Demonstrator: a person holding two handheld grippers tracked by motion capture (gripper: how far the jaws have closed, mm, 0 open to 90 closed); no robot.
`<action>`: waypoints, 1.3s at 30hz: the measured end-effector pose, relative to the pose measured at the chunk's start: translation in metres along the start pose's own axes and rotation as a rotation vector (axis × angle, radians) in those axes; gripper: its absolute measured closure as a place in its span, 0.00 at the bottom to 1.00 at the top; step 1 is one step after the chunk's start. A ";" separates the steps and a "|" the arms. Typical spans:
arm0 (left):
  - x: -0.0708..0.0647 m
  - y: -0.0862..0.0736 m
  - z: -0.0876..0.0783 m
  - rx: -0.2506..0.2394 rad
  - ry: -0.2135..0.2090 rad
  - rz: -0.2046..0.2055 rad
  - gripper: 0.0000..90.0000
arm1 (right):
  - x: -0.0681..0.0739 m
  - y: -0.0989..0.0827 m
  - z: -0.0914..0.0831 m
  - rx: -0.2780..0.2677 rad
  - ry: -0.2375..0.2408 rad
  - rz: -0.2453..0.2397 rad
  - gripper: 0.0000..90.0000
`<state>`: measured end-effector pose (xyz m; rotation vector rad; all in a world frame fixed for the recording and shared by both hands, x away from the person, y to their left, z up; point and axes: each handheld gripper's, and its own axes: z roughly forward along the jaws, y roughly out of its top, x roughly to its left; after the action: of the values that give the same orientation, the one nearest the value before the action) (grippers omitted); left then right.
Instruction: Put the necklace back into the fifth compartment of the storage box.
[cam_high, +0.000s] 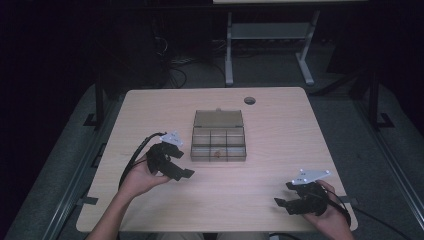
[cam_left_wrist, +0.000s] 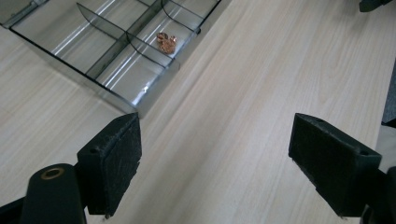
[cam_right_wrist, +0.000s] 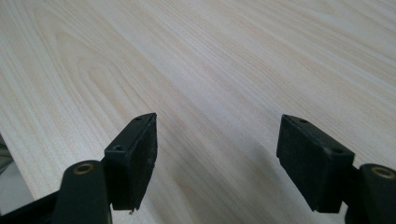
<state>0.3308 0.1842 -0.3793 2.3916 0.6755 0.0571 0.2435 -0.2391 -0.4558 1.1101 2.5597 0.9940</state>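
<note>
A clear plastic compartment box (cam_high: 218, 143) sits mid-table with its lid open toward the far side. A small copper-coloured piece (cam_high: 217, 154) lies in the front middle compartment; in the left gripper view it is the copper piece (cam_left_wrist: 166, 42) inside the box (cam_left_wrist: 116, 51). My left gripper (cam_high: 179, 169) hovers just left of the box's front corner, open, nothing between its jaws; the same left gripper (cam_left_wrist: 215, 168) is seen over bare wood. My right gripper (cam_high: 284, 205) is near the table's front right, open and empty; the right gripper (cam_right_wrist: 217, 161) faces bare tabletop.
The wooden table (cam_high: 260, 170) has a round cable hole (cam_high: 249, 100) at its far edge. Beyond it stand a white desk frame (cam_high: 270, 40) and cables on the dark floor. The table's front edge lies close to my right hand.
</note>
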 end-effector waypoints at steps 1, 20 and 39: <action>-0.001 -0.002 -0.001 0.003 0.001 0.001 0.19 | 0.000 0.000 0.000 0.000 0.001 0.000 0.32; -0.012 -0.030 -0.008 -0.008 0.008 0.013 0.19 | -0.001 0.000 0.001 0.001 -0.008 0.019 0.32; -0.022 -0.059 -0.015 -0.024 0.010 -0.008 0.19 | -0.004 -0.002 0.003 0.007 -0.009 0.031 0.32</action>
<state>0.2819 0.2214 -0.3996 2.3668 0.6847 0.0734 0.2464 -0.2409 -0.4596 1.1573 2.5482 0.9849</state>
